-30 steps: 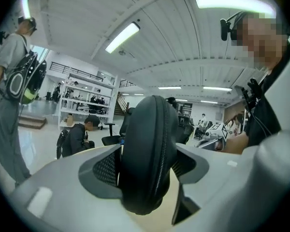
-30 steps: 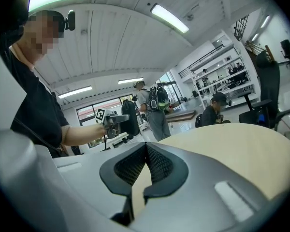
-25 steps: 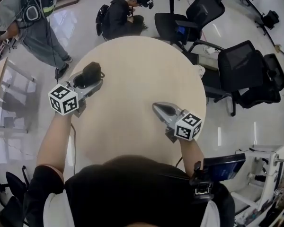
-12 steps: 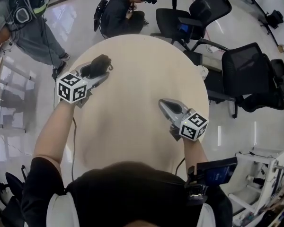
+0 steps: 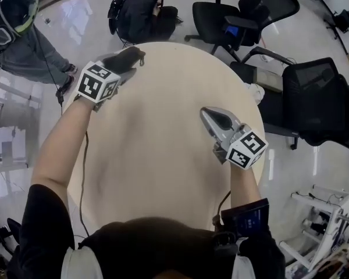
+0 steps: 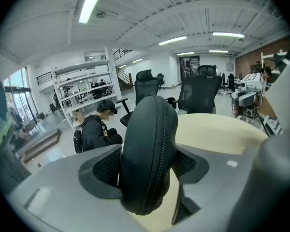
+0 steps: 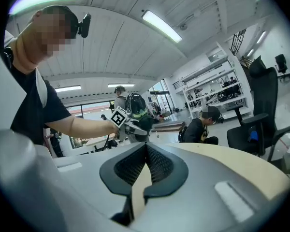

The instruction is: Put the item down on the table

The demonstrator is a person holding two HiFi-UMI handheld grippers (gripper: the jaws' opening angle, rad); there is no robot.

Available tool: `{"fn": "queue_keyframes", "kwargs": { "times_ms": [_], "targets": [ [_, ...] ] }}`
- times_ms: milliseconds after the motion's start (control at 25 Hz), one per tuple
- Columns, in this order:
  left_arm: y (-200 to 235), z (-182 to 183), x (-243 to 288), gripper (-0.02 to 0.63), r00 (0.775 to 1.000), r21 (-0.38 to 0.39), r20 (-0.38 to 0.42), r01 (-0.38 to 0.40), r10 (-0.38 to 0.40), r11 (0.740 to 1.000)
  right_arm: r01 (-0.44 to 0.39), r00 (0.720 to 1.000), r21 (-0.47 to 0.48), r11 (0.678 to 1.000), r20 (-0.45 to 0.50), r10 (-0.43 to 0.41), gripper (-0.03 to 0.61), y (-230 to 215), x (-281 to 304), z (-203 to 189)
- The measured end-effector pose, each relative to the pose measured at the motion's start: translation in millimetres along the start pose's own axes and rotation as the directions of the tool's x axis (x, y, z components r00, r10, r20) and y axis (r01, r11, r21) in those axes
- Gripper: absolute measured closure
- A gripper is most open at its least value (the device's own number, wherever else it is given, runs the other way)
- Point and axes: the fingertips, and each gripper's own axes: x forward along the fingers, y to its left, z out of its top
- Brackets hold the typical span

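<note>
Black and rounded, the case (image 6: 150, 153) stands on its edge between the jaws of the left gripper (image 5: 125, 60). Both pads press on its flat sides, so the jaws are about half apart and clamped on it. The zipper (image 6: 160, 149) runs up the narrow edge that faces the camera, and the top of the case rises well above the jaws. Under the jaws and to their right lies the pale round table (image 6: 222, 129). From the head view the case is over the far left rim of the table (image 5: 163, 150), but I cannot tell if it touches the surface. The marker cube (image 5: 97, 81) sits behind the jaws, toward the person's forearm.

The right gripper (image 5: 206, 114) is over the right part of the table, well apart from the case. Its jaws are together, the pads meet at the tips, and nothing is between them; only a thin slit lower down shows the table top. Its own cube (image 5: 246, 150) is behind the jaws.

Beyond the left jaws a person in dark clothes (image 6: 99, 129) crouches on the floor, and black chairs (image 6: 198, 93) stand further right.
</note>
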Motion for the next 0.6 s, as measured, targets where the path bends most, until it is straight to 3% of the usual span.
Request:
{"fn": "queue_keyframes", "kwargs": {
  "times_ms": [240,440,600],
  "targets": [
    [30,15,91,0.313,0.993,0.13,-0.09,-0.059,0.071,0.99,-0.005,1.0,-0.025,1.0,0.028,0.006,0.565,-51,34,-7],
    [46,17,178,0.313,0.98,0.229,-0.146,-0.097,0.132,0.969,-0.018,1.0,-0.083,0.996,-0.003,0.018,0.565,-73,53,-33],
    [62,13,226,0.311,0.954,0.293,-0.206,-0.154,0.219,0.944,-0.048,0.999,-0.118,0.992,0.001,0.049,0.565,-76,61,-39]
  ]
}}
